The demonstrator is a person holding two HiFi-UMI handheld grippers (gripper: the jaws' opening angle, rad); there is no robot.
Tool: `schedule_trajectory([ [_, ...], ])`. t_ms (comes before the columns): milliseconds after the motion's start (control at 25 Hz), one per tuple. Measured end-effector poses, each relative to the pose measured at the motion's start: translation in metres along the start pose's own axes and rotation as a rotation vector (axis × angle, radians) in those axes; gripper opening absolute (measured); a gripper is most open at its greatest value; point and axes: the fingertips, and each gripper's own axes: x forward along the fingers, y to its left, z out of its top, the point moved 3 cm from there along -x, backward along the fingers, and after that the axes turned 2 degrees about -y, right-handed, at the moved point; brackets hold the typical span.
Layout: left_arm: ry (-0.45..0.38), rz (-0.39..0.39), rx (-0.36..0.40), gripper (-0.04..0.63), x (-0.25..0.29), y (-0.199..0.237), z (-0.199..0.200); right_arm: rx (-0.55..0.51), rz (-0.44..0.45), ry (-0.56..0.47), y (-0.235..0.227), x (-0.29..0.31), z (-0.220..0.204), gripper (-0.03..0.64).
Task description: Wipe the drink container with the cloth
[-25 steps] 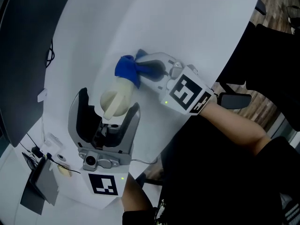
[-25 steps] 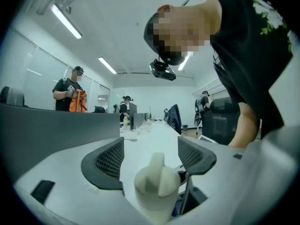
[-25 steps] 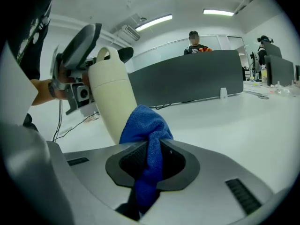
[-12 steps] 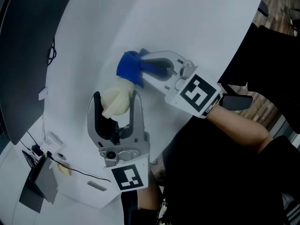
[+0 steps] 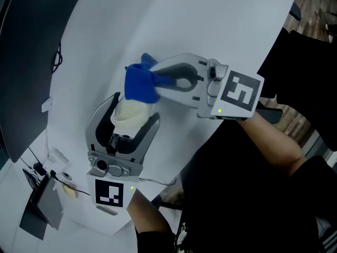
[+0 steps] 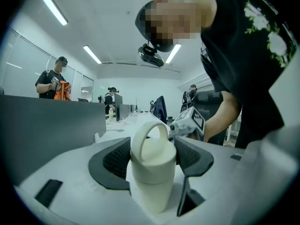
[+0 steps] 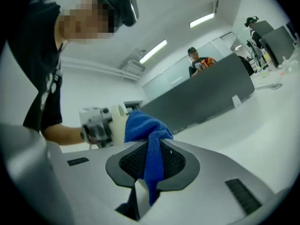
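Observation:
The cream drink container with a loop handle on its lid stands between the jaws of my left gripper, whose pads press its sides. In the left gripper view the drink container is upright and fills the gap of the left gripper. My right gripper is shut on a bunched blue cloth, which lies against the container's top far side. In the right gripper view the cloth hangs from the right gripper, with the container just behind it.
The white table stretches away behind the grippers. A dark partition borders its left side. Small devices and cables lie at the lower left. Other people stand in the room's background.
The left gripper swung right, then back left, and now holds the container more upright. The right gripper brought the blue cloth left and down onto the container's top.

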Motion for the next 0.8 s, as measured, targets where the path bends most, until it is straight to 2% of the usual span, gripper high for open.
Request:
schedule_trajectory([
  [80,0.006,-0.003,0.006,0.282,0.000,-0.001,-0.001,-0.021,-0.066,0.123,-0.015,0.006,-0.030,0.041],
  [160,0.008,0.000,0.008,0.282,-0.001,0.000,-0.001,-0.115,-0.112,0.241,-0.023,0.012,-0.048,0.043],
  [240,0.026,0.053,0.015,0.282,-0.001,0.003,-0.001,-0.195,-0.144,0.296,-0.025,0.015,-0.054,0.043],
  [320,0.062,0.167,0.033,0.322,-0.003,0.004,0.000,-0.199,-0.156,0.291,-0.024,0.016,-0.055,0.043],
  [400,0.074,0.298,0.029,0.330,-0.004,0.000,0.003,-0.174,-0.157,0.273,-0.024,0.015,-0.056,0.043],
  [600,0.127,0.583,-0.069,0.331,0.000,-0.004,-0.002,-0.127,-0.184,0.243,-0.024,0.013,-0.055,0.043],
  [640,0.130,0.621,-0.091,0.300,-0.001,-0.002,-0.002,-0.125,-0.190,0.238,-0.024,0.013,-0.056,0.043],
  [720,0.122,0.643,-0.108,0.295,0.000,0.001,-0.002,-0.104,-0.207,0.221,-0.024,0.011,-0.054,0.043],
  [800,0.108,0.568,-0.077,0.291,0.001,-0.002,-0.003,-0.060,-0.225,0.161,-0.023,0.004,-0.039,0.043],
])
